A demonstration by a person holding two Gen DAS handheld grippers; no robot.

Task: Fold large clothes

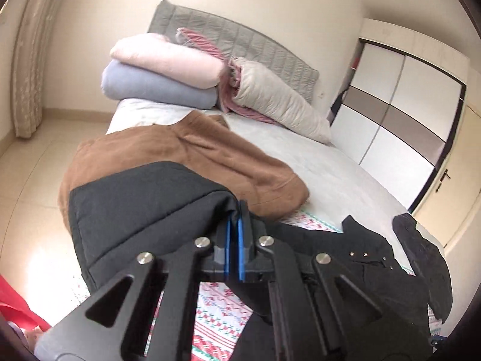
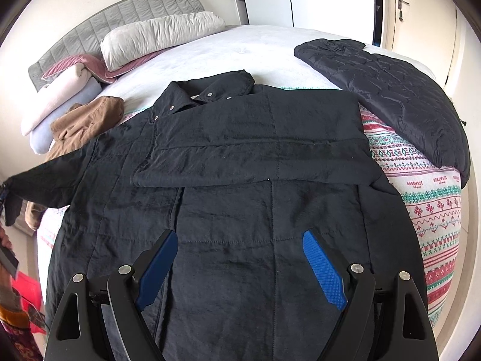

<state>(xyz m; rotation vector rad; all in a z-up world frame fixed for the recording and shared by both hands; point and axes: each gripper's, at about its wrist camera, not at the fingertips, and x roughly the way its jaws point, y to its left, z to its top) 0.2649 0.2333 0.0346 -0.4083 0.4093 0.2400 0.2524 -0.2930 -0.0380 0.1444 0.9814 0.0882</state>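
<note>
A large black quilted jacket [image 2: 240, 198] lies spread on the bed, collar toward the headboard, with one sleeve folded across its chest. Its other sleeve [image 2: 51, 180] stretches out to the left edge of the right wrist view. My left gripper [image 1: 234, 219] is shut on the cuff end of that black sleeve [image 1: 144, 204] and holds it lifted above the bed. My right gripper [image 2: 239, 237] is open and empty, hovering over the jacket's lower body.
A brown garment [image 1: 186, 156] lies on the bed beyond the sleeve. A second dark quilted jacket [image 2: 390, 96] lies at the bed's right side. Folded blankets [image 1: 162, 69] and a pillow [image 2: 159, 34] sit by the grey headboard. A patterned bedcover [image 2: 427, 198] covers the bed. A wardrobe [image 1: 399, 126] stands at the right.
</note>
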